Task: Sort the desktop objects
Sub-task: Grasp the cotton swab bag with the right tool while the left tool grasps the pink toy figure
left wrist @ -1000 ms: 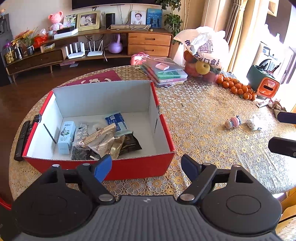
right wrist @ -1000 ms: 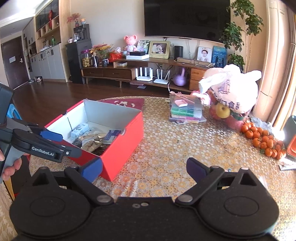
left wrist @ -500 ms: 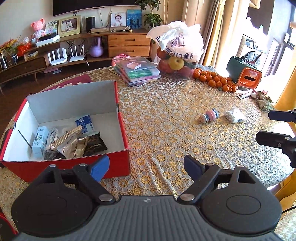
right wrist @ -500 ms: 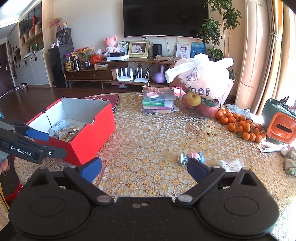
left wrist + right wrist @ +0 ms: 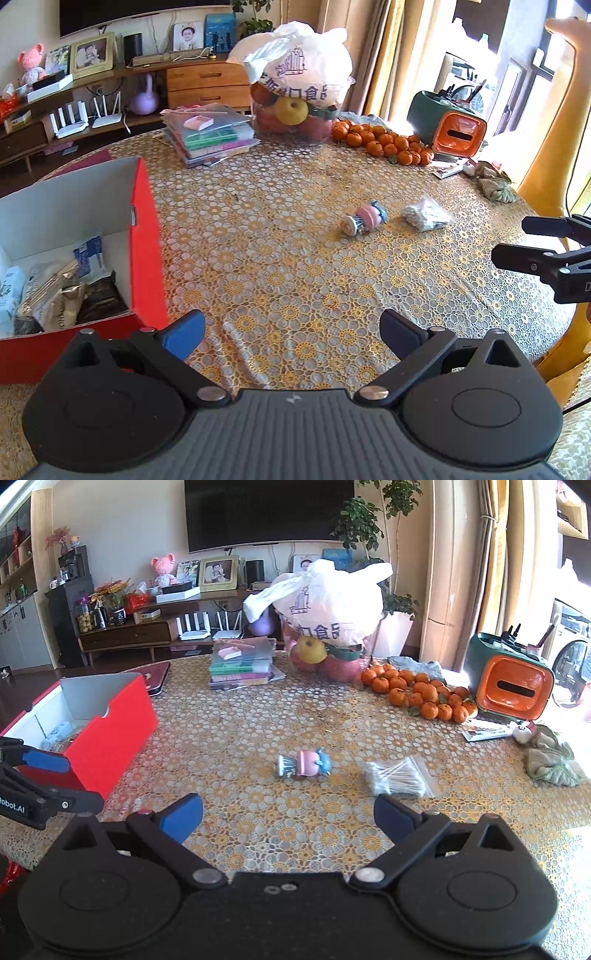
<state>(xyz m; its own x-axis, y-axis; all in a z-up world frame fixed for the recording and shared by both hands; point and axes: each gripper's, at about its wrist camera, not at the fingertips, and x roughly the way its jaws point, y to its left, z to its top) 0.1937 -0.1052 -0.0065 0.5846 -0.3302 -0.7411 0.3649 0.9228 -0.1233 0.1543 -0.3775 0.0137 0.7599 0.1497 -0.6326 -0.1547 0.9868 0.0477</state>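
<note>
A small pink and blue toy figure (image 5: 304,763) lies on its side on the lace-covered table (image 5: 258,720), with a clear bag of cotton swabs (image 5: 397,777) just right of it. Both also show in the left wrist view: toy figure (image 5: 364,218), swab bag (image 5: 424,214). A red box (image 5: 147,243) with white inside holds several snack packets at the left. My right gripper (image 5: 288,816) is open, short of the toy. My left gripper (image 5: 291,330) is open over bare table beside the box's right wall. Nothing sits between either pair of fingers.
At the table's far side stand a stack of plastic cases (image 5: 242,664), a white bag of fruit (image 5: 325,616), a heap of tangerines (image 5: 417,694) and an orange and green container (image 5: 511,683). A crumpled cloth (image 5: 550,757) lies at the right edge.
Both views have swung right, away from the red box and toward the toy figure and swab bag. The box has slid to the left edge. Both grippers stay open.
</note>
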